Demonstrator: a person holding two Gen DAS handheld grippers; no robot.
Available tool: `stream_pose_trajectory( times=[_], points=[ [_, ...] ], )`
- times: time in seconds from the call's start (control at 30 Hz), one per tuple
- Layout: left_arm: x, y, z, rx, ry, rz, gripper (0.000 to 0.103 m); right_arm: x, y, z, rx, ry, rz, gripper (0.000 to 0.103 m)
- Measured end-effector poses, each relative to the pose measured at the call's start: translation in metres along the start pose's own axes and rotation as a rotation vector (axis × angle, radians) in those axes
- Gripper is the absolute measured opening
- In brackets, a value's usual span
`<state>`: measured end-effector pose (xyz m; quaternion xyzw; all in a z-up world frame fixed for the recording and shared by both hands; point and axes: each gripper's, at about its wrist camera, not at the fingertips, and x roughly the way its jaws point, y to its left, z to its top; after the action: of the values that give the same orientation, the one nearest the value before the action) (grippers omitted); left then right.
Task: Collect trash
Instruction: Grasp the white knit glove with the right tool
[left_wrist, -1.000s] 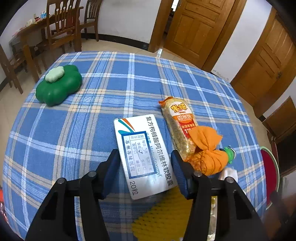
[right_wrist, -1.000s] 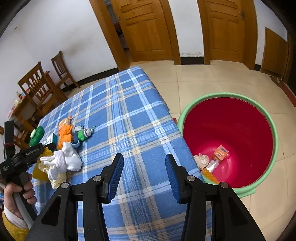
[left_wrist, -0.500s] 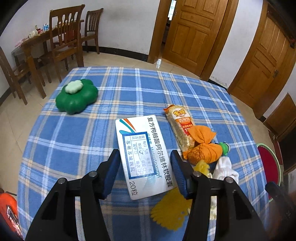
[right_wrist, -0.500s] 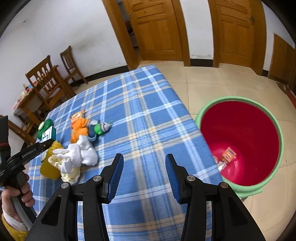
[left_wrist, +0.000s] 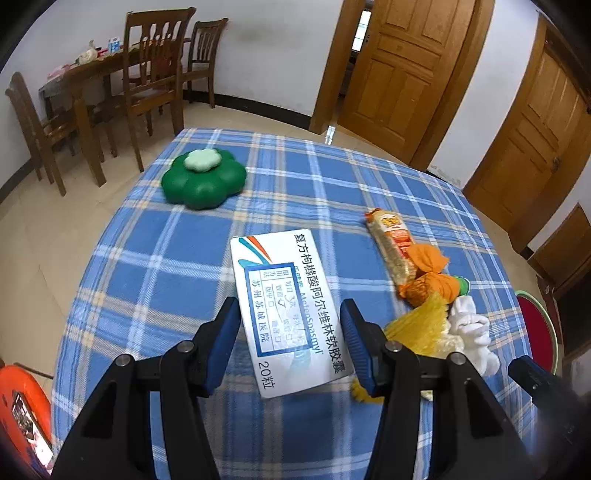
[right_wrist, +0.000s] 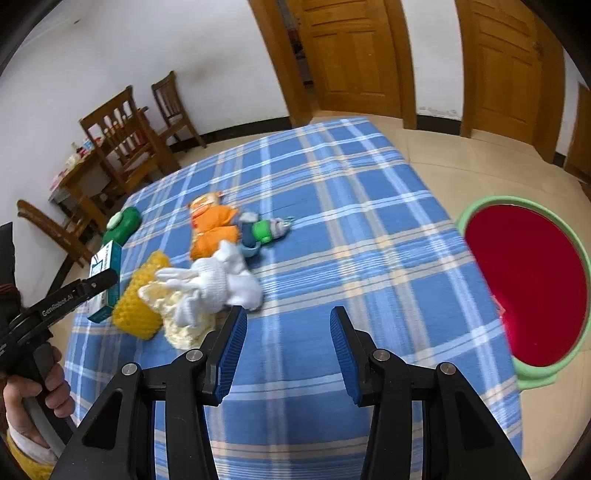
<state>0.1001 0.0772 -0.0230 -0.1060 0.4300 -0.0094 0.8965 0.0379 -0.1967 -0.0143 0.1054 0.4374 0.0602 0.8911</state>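
Note:
My left gripper (left_wrist: 290, 306) is shut on a white and teal medicine box (left_wrist: 284, 295), held just above the blue checked tablecloth (left_wrist: 177, 258). In the right wrist view the same box (right_wrist: 105, 273) hangs at the far left, with a hand (right_wrist: 37, 391) on that gripper's handle. My right gripper (right_wrist: 286, 317) stands open and empty over bare cloth. Just ahead-left of it lie a white foam net (right_wrist: 218, 284), a yellow foam net (right_wrist: 142, 295), an orange bundle (right_wrist: 214, 225) and a snack packet (left_wrist: 393, 243). The red bin with a green rim (right_wrist: 491, 201) stands on the floor at the right.
A green flower-shaped object (left_wrist: 203, 179) sits at the table's far left. A small green toy (right_wrist: 264, 230) lies beside the orange bundle. Wooden chairs (left_wrist: 155, 70) and a side table stand by the wall, with wooden doors (left_wrist: 402, 62) behind. An orange device (left_wrist: 22, 406) is at the lower left.
The left gripper has pulled back and up with the box still in it. The right gripper has swung left, so the bin has slid to the view's right and the trash pile looks nearer.

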Motion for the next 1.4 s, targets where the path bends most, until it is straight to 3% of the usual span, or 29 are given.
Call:
stream_pose_trajectory(
  times=[0.53, 0.73, 0.93, 1.1, 1.2, 1.4],
  points=[
    [-0.005, 0.029, -0.011, -0.067, 0.001, -0.002, 0.056, 0.044, 0.042, 0.016, -0.052, 0.057, 0.069, 0.048],
    [-0.003, 0.036, -0.012, -0.089, 0.006, 0.007, 0.056, 0.064, 0.042, 0.012, -0.035, 0.103, 0.077, 0.048],
    [-0.004, 0.034, -0.013, -0.088, 0.004, 0.003, 0.056, 0.064, 0.04, 0.013, -0.046, 0.088, 0.093, 0.048],
    [-0.006, 0.029, -0.013, -0.077, 0.002, -0.006, 0.056, 0.062, 0.041, 0.011, -0.068, 0.076, 0.103, 0.026],
    [-0.01, 0.025, -0.013, -0.071, -0.005, -0.012, 0.056, 0.058, 0.04, 0.01, -0.077, 0.062, 0.108, 0.019],
    [-0.017, 0.015, -0.013, -0.055, -0.014, -0.025, 0.056, 0.04, 0.034, 0.007, -0.08, 0.017, 0.126, 0.015]
  ],
)
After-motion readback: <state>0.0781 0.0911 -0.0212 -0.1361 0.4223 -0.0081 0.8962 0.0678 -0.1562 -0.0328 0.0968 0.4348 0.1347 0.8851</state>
